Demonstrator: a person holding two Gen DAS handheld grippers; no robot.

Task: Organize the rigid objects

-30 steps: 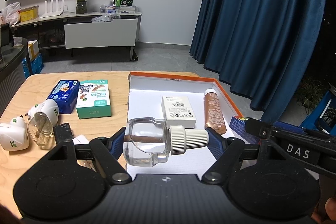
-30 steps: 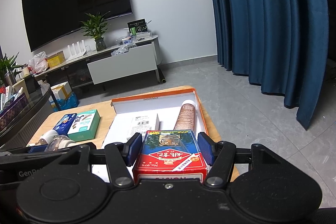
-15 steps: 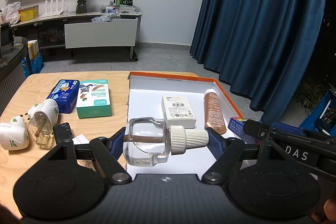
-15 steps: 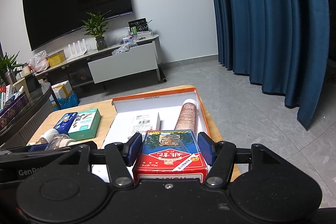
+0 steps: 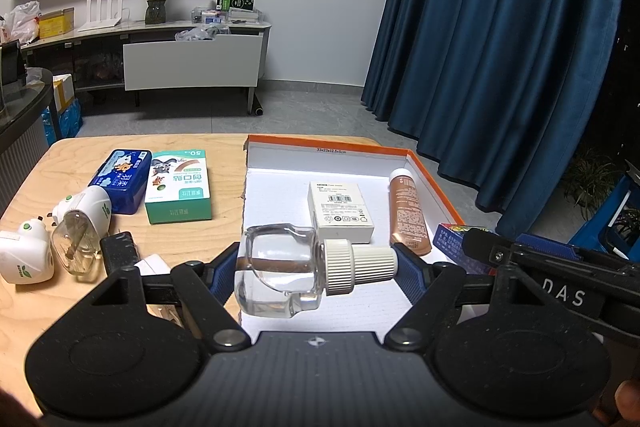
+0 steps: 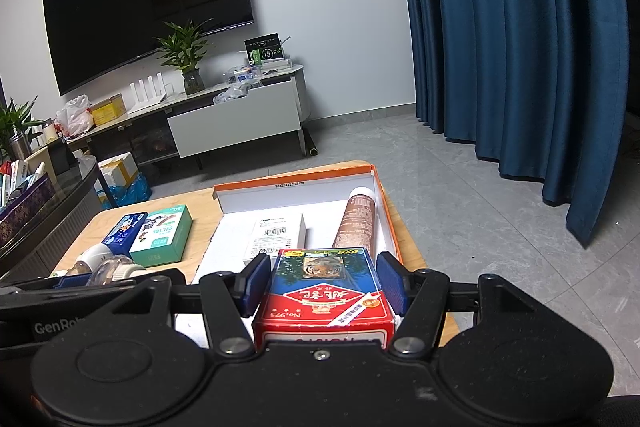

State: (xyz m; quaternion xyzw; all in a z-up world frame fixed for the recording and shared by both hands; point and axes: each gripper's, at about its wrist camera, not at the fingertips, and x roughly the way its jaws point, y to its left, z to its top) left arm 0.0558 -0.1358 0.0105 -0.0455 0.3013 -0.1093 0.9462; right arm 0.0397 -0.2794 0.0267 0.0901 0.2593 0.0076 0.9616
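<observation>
- While the left gripper (image 5: 316,263) holds a clear bottle (image 5: 280,271) lying sideways, its blue pads press on the glass base and on the tip of the ribbed white cap; the bottle hangs low in the frame's centre, over the near part of the orange-edged tray (image 5: 328,149).
- At the lower centre of the right wrist view, the right gripper (image 6: 320,283) is clamped on a red and blue card box (image 6: 324,295), one pad flat against each side; the box sits over the tray's near right corner.
- Inside the tray lie two things: one white carton (image 5: 340,211) near the middle and one brown bottle (image 5: 408,211) lying along the right wall.
- Bare white floor shows in the tray's left half and along its near edge below the clear bottle; the strip between carton and brown bottle is narrow.
- Left of the tray, on the wooden table (image 5: 72,151), I count one blue tin (image 5: 120,181) and one green box (image 5: 178,187) touching side by side.
- Nearer, at the frame's left edge, are two white plug-in units (image 5: 26,253), one of them with a glass bottle fitted, and one small black block (image 5: 118,251) beside them.
- Open wood runs along the table's far edge and its rounded far left corner.
- Just past the tray's right wall the table ends, with grey floor (image 6: 460,187) and a blue curtain (image 6: 500,47) beyond.
</observation>
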